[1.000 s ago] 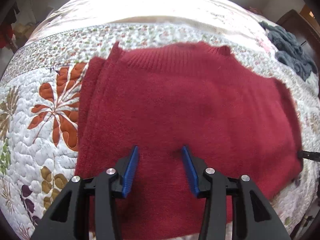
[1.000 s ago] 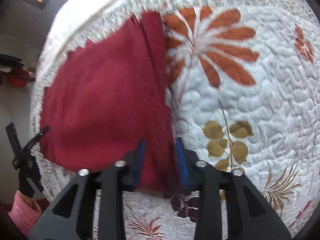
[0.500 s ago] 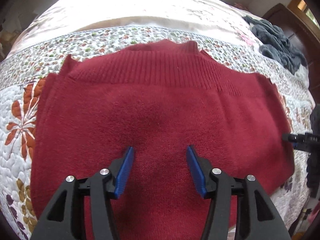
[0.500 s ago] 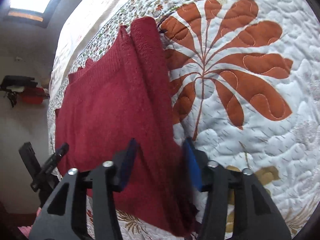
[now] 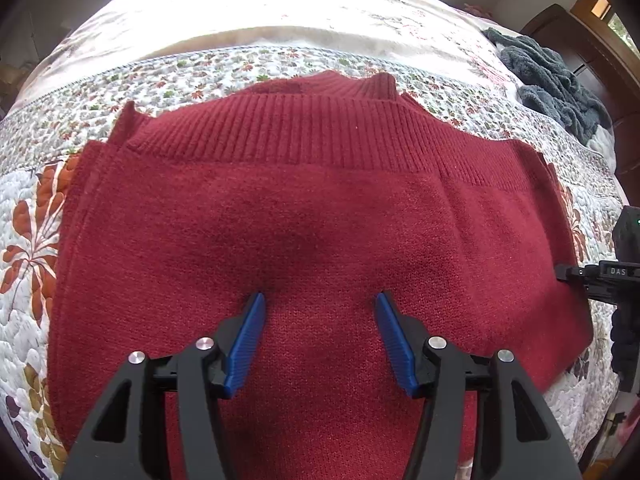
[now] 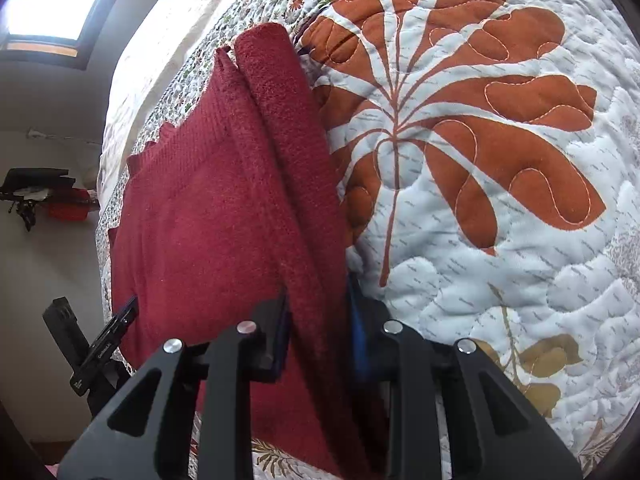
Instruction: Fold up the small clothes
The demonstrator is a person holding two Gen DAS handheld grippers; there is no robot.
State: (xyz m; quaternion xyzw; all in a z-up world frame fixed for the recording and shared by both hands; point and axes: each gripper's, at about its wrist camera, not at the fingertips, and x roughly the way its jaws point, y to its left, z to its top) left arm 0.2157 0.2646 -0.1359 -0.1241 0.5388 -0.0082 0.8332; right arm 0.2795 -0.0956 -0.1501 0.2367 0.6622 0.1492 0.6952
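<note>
— Since a second ago, what has shifted?

— Both tools have closed in on the red sweater (image 5: 320,216). The right gripper (image 6: 318,332) has slid up its side edge, and its jaws now stand narrowly apart with the folded edge between them; whether they actually pinch it cannot be told. The left gripper (image 5: 320,320) hangs over the middle of the cloth, jaws spread wide, holding nothing.

— How does the garment lie?

— Flat on the floral quilt (image 6: 500,280), folded, its long axis running across the left view. The ribbed band (image 5: 320,136) points away from the left tool, toward the far side of the bed. A grey garment (image 5: 560,84) sits well apart, far right.
</note>
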